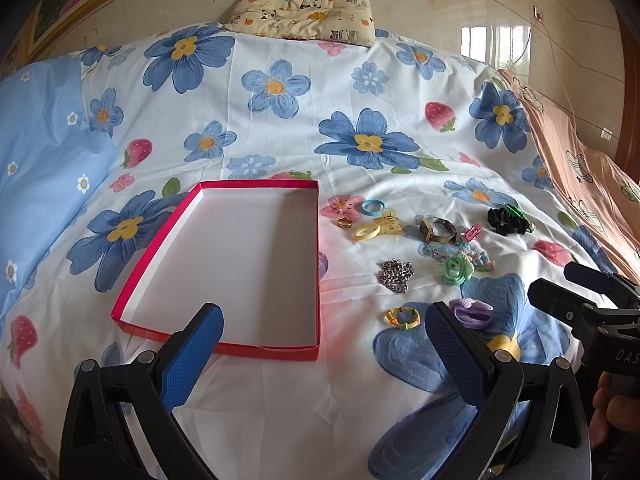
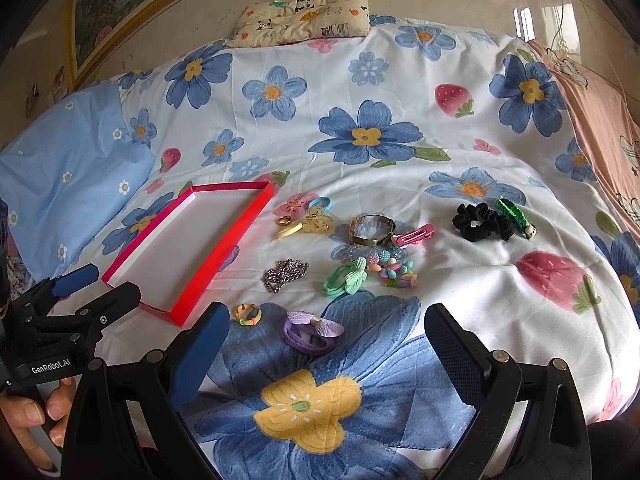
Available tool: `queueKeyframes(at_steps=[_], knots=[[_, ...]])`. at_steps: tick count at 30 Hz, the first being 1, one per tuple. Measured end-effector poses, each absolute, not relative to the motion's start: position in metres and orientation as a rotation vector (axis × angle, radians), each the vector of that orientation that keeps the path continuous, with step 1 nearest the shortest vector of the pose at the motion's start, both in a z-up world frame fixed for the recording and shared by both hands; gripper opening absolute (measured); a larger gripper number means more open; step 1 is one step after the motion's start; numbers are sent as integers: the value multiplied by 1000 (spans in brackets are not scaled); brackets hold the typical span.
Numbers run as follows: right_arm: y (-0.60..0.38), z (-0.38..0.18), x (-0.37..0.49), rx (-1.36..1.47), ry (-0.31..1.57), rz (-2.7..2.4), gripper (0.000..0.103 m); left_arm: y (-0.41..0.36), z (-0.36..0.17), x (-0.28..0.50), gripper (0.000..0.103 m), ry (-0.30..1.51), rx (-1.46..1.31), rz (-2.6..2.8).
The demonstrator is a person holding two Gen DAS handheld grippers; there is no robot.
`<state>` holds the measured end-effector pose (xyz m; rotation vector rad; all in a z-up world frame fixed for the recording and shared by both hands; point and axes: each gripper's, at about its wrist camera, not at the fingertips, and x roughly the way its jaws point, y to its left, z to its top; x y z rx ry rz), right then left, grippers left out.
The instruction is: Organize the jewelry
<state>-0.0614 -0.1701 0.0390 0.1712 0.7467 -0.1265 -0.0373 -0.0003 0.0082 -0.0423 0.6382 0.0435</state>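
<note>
Both grippers, left (image 1: 324, 344) and right (image 2: 326, 344), hover wide-fingered and empty before sorting begins; scattered trinkets, nearest the purple looped hair tie (image 2: 310, 332), must next enter the shallow red-rimmed cardboard box (image 1: 316, 280).

Soft, even daylight, window glare on the glossy wall (image 1: 496, 46), sharp focus, strong fisheye bending at edges.

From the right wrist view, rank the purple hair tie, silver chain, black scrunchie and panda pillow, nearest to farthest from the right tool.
1. Purple hair tie, just ahead of the right tool.
2. Silver chain, ahead and slightly left.
3. Black scrunchie, ahead right.
4. Panda pillow, at the far edge of the bed.
</note>
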Motion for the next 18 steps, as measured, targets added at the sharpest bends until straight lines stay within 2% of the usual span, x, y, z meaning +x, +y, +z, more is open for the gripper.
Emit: queueKeyframes(at_steps=[18], knots=[[-170, 39, -62, 175, 740, -120, 99, 1, 7, -36, 102, 641, -42, 43]])
